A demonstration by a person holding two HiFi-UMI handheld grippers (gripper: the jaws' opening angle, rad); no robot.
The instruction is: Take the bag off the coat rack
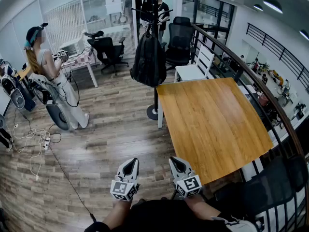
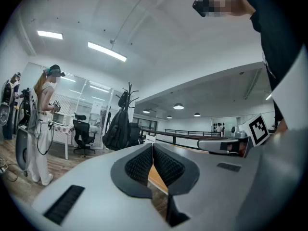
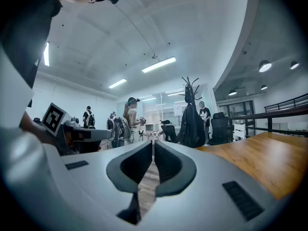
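A black backpack (image 1: 149, 59) hangs from a black coat rack (image 1: 155, 13) across the wooden floor, beside the far corner of a wooden table (image 1: 212, 124). The same backpack (image 2: 117, 130) shows far off in the left gripper view, and the backpack (image 3: 191, 127) shows again in the right gripper view. My left gripper (image 1: 128, 167) and right gripper (image 1: 177, 165) are side by side at the bottom of the head view, far from the rack. Both point level and are shut with nothing between their jaws.
A person (image 1: 53, 76) stands at the left by a small desk (image 1: 82, 59). Office chairs (image 1: 108, 50) stand behind the rack. Cables (image 1: 34, 139) lie on the floor at the left. A railing (image 1: 256, 86) runs along the table's right side.
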